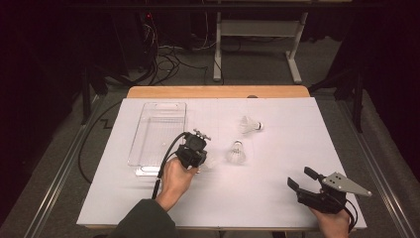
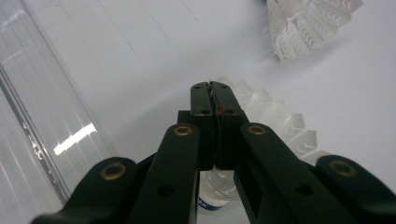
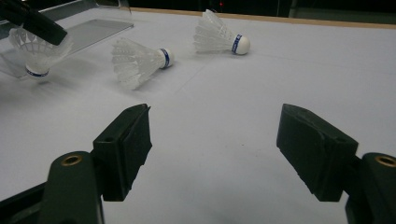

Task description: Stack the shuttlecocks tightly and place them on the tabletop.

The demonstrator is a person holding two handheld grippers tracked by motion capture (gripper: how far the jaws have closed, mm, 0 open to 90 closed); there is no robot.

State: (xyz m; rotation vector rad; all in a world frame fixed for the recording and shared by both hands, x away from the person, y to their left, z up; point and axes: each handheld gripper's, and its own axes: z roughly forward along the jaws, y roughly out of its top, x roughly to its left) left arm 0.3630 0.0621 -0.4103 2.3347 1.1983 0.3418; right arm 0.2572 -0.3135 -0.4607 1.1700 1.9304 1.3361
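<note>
Three white shuttlecocks with blue-banded corks are on the white table cover. My left gripper is shut on the feather skirt of one shuttlecock, whose cork hangs down just above the cover. A second shuttlecock lies on its side a little to the right. The third shuttlecock lies farther back. My right gripper rests low at the front right, jaws wide open with nothing between them.
A clear plastic tray lies lengthwise just left of my left gripper. The white cover spans the table, with a wooden edge at the back. Beyond it are a dark floor, cables and a desk frame.
</note>
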